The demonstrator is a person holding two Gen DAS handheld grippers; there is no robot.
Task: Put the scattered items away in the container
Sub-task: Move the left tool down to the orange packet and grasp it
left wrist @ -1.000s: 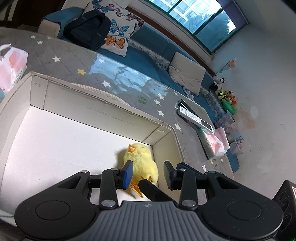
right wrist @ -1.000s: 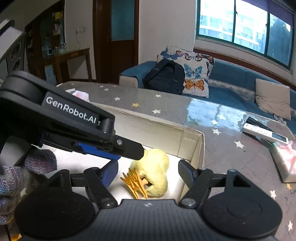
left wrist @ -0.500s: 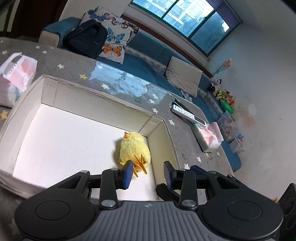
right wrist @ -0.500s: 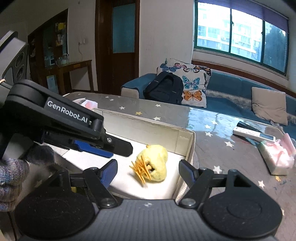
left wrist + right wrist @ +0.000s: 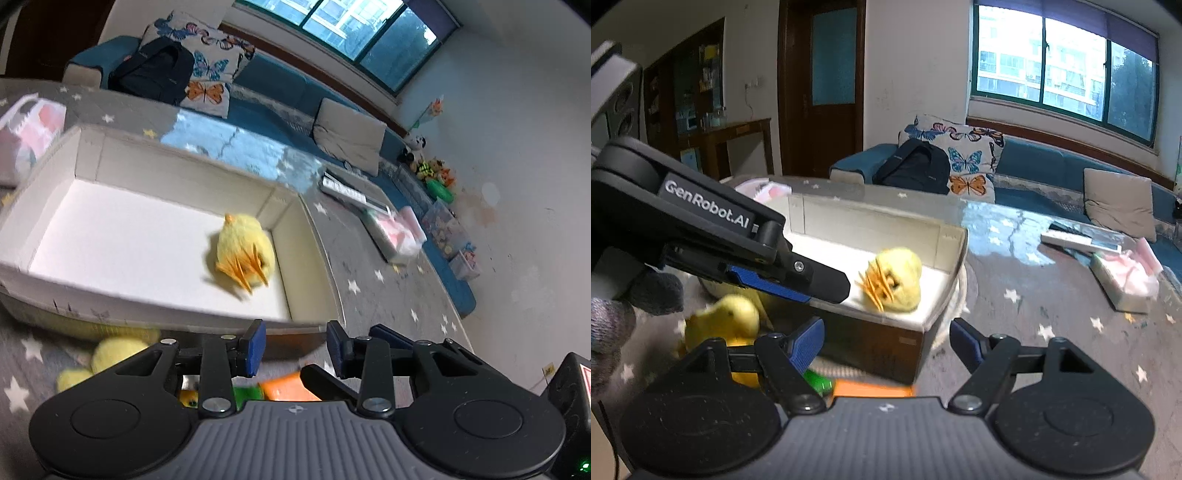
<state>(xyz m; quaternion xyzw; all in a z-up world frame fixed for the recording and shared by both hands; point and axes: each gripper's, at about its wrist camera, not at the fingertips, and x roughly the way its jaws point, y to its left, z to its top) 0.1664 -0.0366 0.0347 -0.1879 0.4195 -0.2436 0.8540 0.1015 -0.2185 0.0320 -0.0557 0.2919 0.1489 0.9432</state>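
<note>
One yellow chick (image 5: 244,248) lies in the box (image 5: 88,162); left jaws together, right jaws opening, empty.

Blue sofa (image 5: 1052,166) under wide green-framed window (image 5: 1063,70), butterfly cushions (image 5: 964,162), dark wooden door (image 5: 822,85), white walls (image 5: 517,166), daylight.

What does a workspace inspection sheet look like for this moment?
Surface: grey star-print table cover, glossy in places.
Job's things: yellow plush chick lies in the white box; another yellow plush and a green-and-orange item lie outside, before its near wall.
Clutter: tissue pack, remote.
Grippers: left gripper nearly closed, empty; right gripper opening, empty.
Cables: nothing seen.
Surroundings: blue sofa, black backpack, window.
</note>
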